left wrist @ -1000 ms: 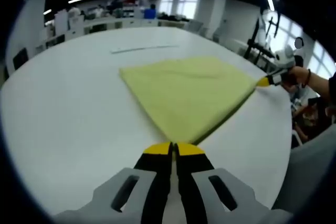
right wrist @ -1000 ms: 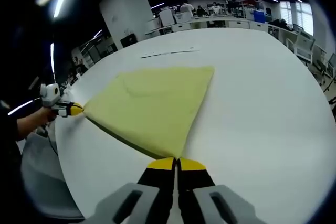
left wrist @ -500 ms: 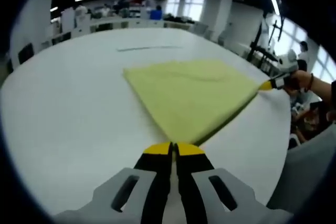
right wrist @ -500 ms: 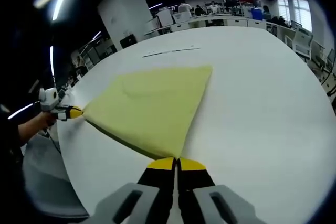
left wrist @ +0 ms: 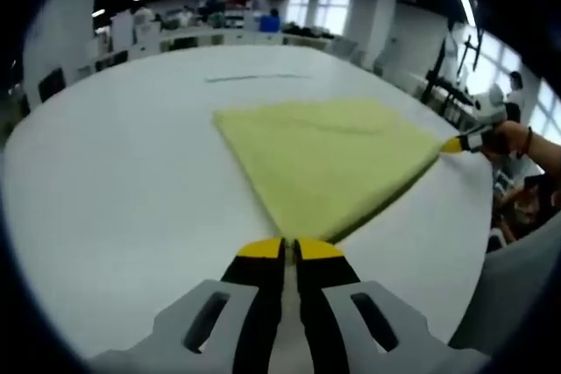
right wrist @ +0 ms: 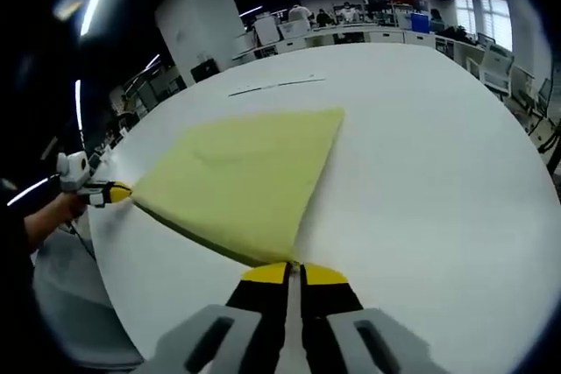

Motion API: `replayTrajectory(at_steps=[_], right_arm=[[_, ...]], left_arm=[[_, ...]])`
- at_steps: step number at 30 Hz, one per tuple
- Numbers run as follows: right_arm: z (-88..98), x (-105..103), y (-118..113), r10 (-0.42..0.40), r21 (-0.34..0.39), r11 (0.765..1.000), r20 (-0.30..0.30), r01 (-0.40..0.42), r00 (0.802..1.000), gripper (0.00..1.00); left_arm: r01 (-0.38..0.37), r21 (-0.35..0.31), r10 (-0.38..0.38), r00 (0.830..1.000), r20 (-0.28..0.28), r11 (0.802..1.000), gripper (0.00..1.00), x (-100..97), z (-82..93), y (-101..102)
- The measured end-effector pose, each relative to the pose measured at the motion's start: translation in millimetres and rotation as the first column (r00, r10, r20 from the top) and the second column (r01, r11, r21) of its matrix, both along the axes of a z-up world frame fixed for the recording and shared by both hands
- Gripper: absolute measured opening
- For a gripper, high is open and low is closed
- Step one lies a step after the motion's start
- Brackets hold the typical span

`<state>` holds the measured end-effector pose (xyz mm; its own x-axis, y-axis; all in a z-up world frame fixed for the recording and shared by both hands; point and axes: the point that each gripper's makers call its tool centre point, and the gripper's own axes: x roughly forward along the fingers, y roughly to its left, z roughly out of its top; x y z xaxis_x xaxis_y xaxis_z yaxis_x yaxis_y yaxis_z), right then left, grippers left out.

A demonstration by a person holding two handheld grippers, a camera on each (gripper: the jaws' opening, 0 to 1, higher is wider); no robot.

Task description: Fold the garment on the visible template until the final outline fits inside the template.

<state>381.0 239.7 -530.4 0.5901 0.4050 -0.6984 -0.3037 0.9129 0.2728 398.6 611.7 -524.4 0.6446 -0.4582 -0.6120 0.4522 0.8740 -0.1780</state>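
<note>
Garment (left wrist: 329, 159), yellow, folded, on white table (left wrist: 114, 190): my left tongs (left wrist: 289, 250) and right tongs (right wrist: 294, 271) each clenched on a corner at 6 o'clock, stretching it flat.

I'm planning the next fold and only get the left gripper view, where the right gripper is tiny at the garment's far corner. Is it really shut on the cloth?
Observer: Yes. In the right gripper view, the right gripper has its fingers together, and a corner of the yellow garment runs in between them.
Operator: How does my left gripper look from that side?
Observer: The left gripper is at the opposite corner. Its yellow tips are against the cloth, and a hand holds it.
Operator: What lies past the garment on the right gripper's side?
Observer: The white table stretches away there. What look like chairs stand beyond its far edge.
</note>
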Motion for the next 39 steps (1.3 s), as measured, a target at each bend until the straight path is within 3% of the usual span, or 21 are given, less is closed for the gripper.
replayTrajectory(at_steps=[7,12,18,20,22,32,39], right_arm=[[18.4,7,2,-0.009,0.002,1.0,0.044,0.008,0.999,0.33],[33.9,10,4,-0.018,-0.017,1.0,0.071,0.02,0.997,0.6],[63.1,7,15,0.003,-0.017,1.0,0.111,-0.001,0.994,0.71],[72.0,4,20,0.013,-0.014,1.0,0.119,-0.012,0.993,0.73],[80.8,0,24,0.02,-0.011,1.0,0.129,-0.019,0.991,0.77],[116.1,-20,40,0.059,0.0,0.998,0.174,-0.06,0.983,0.89],[129.6,-38,49,0.074,0.003,0.997,0.2,-0.076,0.977,0.94]], left_arm=[[-0.043,-0.028,0.044,0.999,0.022,0.999,0.24,-2.0,14.2,7],[-0.047,-0.074,0.051,0.998,0.042,0.996,0.39,-4.1,31.5,3],[-0.032,-0.112,0.041,0.996,0.083,0.993,0.56,-7.9,62.5,-5],[-0.028,-0.129,0.037,0.997,0.07,0.991,0.63,-10.3,69.5,-8],[-0.024,-0.101,0.028,0.999,0.042,0.995,0.72,-15.2,71.7,-8],[-0.021,-0.143,0.033,0.996,0.083,0.99,0.86,-30.2,101.8,-14],[0.001,-0.1,0.007,0.997,0.076,0.995,0.94,-43.1,109.4,-11]])
